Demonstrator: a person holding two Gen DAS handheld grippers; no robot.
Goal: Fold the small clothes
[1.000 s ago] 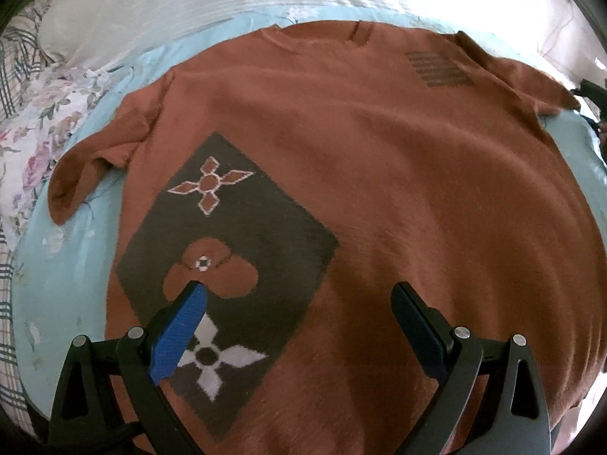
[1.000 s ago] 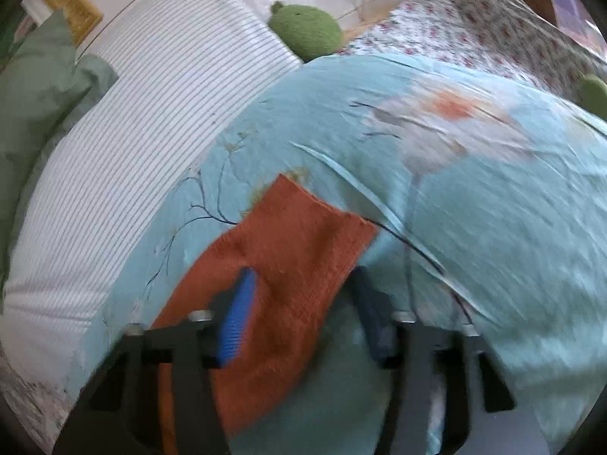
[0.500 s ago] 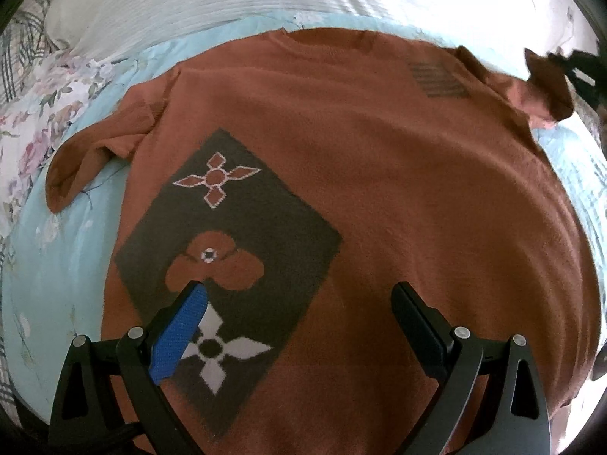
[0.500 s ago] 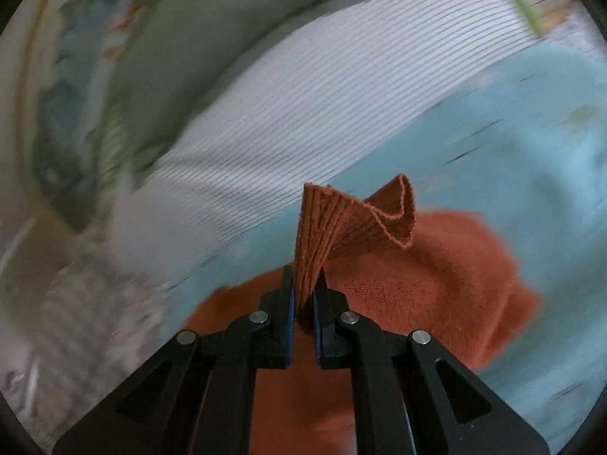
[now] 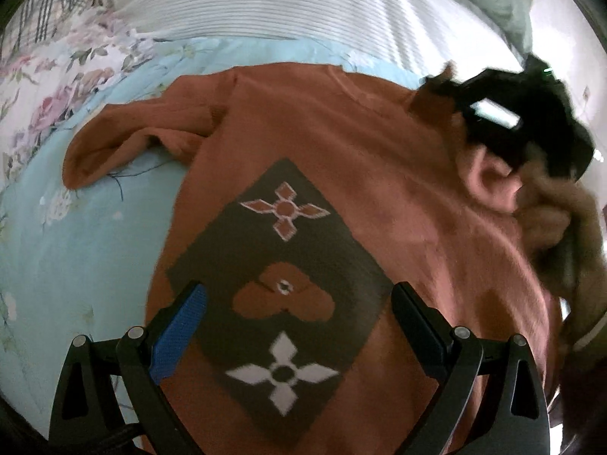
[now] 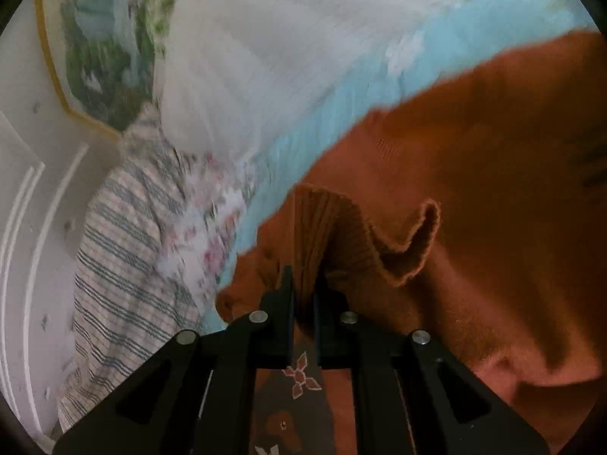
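Right claw (image 6: 303, 295) clamps sweater (image 5: 341, 144) sleeve cuff (image 6: 341, 235), lifted toward 9 o'clock for folding; left claw (image 5: 299, 303) wide, hovering.

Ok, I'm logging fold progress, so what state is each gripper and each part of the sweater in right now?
left gripper: open, hovering over the sweater's dark diamond patch, holding nothing.
right gripper: shut on the right sleeve cuff.
right sleeve: lifted off the bed, carried over the sweater's body.
left sleeve: unfolded, lying bunched on the blue bedspread.
sweater: front up, body spread out, not yet folded.
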